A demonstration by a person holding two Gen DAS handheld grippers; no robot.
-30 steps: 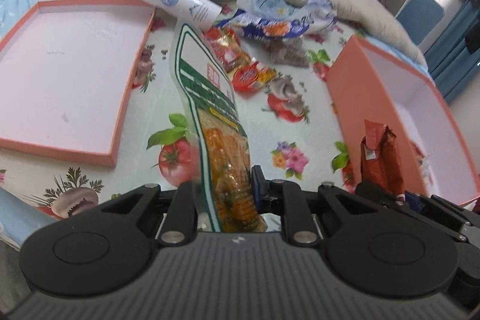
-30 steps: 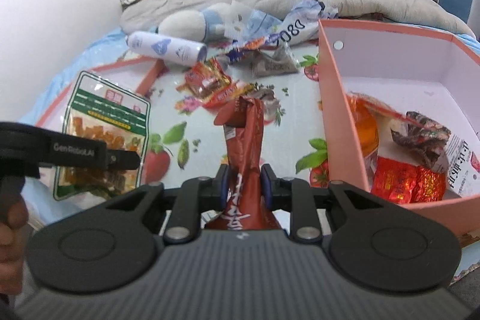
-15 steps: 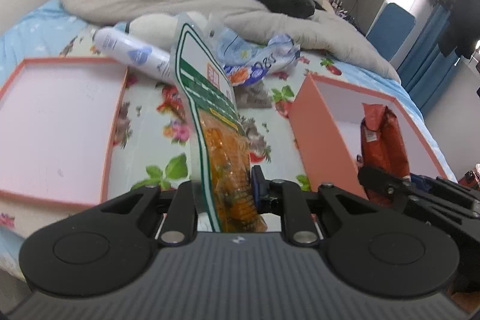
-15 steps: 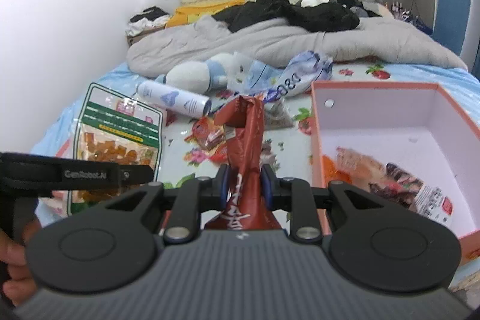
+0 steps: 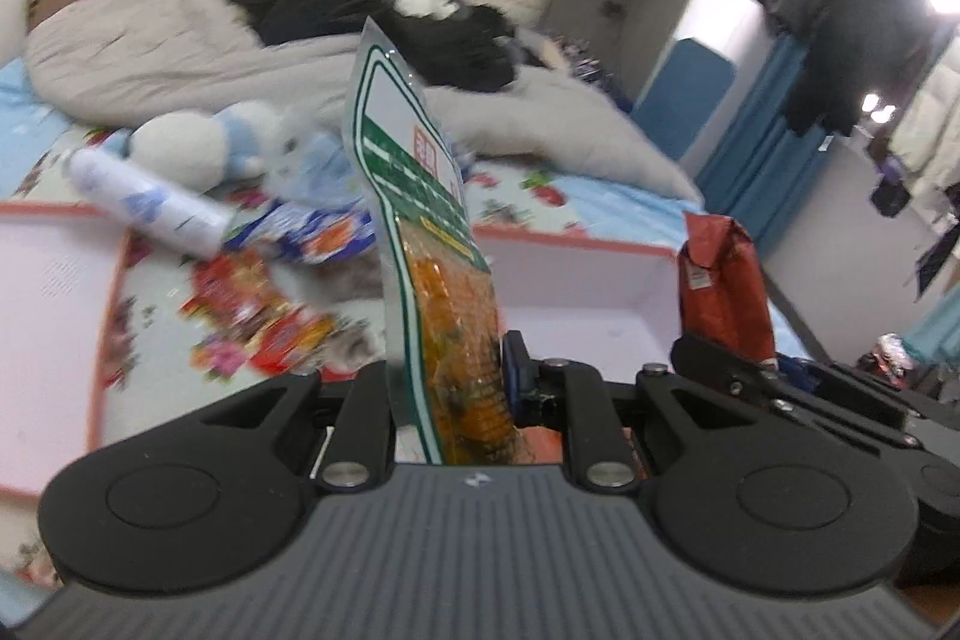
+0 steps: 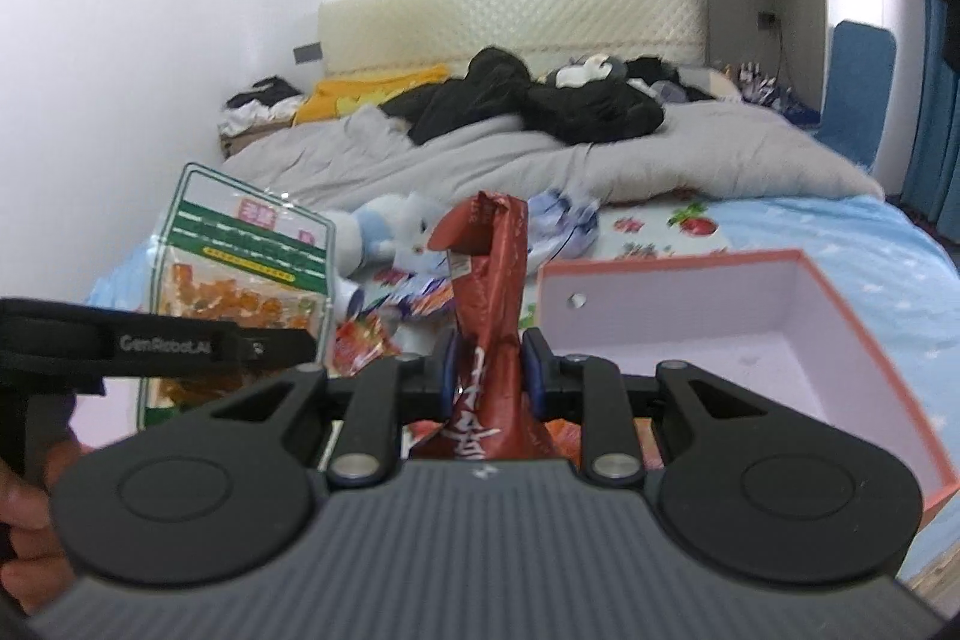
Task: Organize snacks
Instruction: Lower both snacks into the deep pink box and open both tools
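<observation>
1. Two snack bags are up off the bed at once: a green-and-clear pouch of orange pieces (image 5: 444, 292) and a dark red foil packet (image 6: 489, 316), each standing on end with its long axis running up out of the jaws that hold it.
2. Left gripper (image 5: 447, 388): jaws narrow, pinched on the lower part of the pouch, which leans slightly away at the top.
3. Right gripper (image 6: 487, 370): jaws narrow too, blue pads squeezing the red packet near its base, the crumpled top folded over above.
4. What matters next, as I judge it, is the pink-lined box with the orange rim (image 6: 720, 316). It lies just ahead and to the right of the red packet, lower than both bags, open side up.
5. The right hand looks the nearer one; from the left wrist view the box (image 5: 576, 274) sits behind the pouch and beyond it to the right, so that bag has further to cross.
6. Either bag would need tipping off vertical to lie flat inside.
7. Outward: loose wrappers (image 5: 264, 304), a white bottle (image 5: 144, 208) and a soft toy (image 5: 198, 142) lie on the flowered sheet, with the flat lid (image 5: 48, 316) at far left.
</observation>
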